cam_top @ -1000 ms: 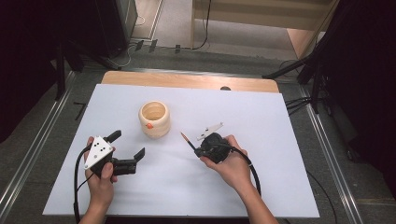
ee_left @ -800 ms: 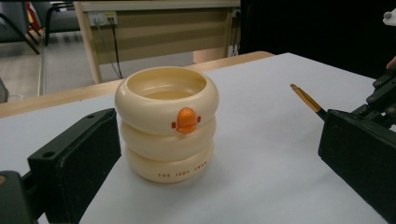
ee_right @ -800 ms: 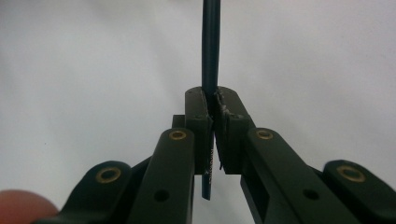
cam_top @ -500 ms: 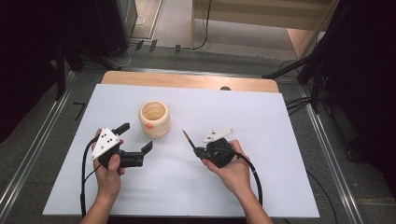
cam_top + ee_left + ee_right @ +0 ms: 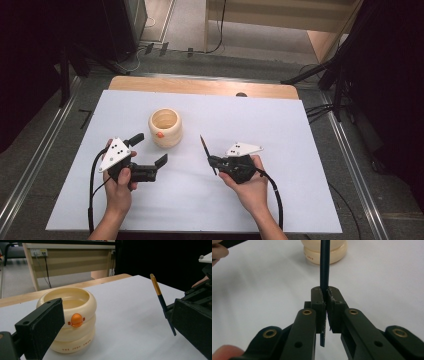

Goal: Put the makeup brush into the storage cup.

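A cream ringed pot [image 5: 164,127] with an orange knob stands left of the table's middle; in the left gripper view the pot [image 5: 75,312] is close and its inside looks bare. My right gripper [image 5: 213,161] is shut on a dark pencil [image 5: 205,149] with a yellow-orange end, which points away and slightly left toward the pot. In the right gripper view the pencil [image 5: 324,267] rises from between the closed jaws [image 5: 326,298]. My left gripper [image 5: 149,149] is open just below the pot, with nothing between its fingers [image 5: 41,327].
A white sheet [image 5: 300,150] covers the table, with a wooden strip [image 5: 200,86] along the far edge. The floor, black stands and cables lie beyond the table. The other hand's fingers [image 5: 218,251] show at the upper left of the right gripper view.
My left gripper has moved right and a little forward, closer to the pot. My right gripper has drifted slightly right and nearer with the pencil still in it.
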### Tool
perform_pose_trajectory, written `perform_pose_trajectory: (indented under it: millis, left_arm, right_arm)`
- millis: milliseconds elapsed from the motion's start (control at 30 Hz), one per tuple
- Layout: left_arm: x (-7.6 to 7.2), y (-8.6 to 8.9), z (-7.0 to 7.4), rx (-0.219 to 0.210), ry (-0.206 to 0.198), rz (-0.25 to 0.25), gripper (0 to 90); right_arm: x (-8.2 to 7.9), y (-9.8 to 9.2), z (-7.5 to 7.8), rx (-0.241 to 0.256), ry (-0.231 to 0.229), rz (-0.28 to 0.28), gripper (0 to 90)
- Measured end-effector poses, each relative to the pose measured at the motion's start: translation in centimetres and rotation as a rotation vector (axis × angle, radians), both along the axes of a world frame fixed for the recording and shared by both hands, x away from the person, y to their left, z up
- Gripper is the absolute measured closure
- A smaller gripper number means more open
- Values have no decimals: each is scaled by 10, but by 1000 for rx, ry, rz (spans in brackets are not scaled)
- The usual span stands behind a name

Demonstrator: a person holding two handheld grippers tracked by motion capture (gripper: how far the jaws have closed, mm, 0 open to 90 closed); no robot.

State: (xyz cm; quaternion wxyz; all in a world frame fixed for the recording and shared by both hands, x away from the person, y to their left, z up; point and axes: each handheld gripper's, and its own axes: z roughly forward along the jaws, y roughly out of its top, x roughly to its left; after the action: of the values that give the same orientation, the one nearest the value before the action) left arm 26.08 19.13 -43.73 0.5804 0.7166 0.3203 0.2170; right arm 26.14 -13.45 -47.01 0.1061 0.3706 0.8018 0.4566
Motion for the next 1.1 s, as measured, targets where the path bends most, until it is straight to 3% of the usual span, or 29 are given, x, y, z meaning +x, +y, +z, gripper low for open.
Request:
perform_pose_trajectory:
  millis: [533, 733, 1100]
  left_arm:
    - [-1, -11, -4, -1, 32, -59, 72]
    - [-3, -16, -3, -19, 36, -87, 109]
    - [-3, -26, -1, -43, 84, -115, 209]
  right_arm:
    - [-6, 8, -7, 89, -75, -22, 857]
    - [-8, 10, -5, 118, -87, -13, 857]
    - [-12, 20, -6, 136, -109, 29, 857]
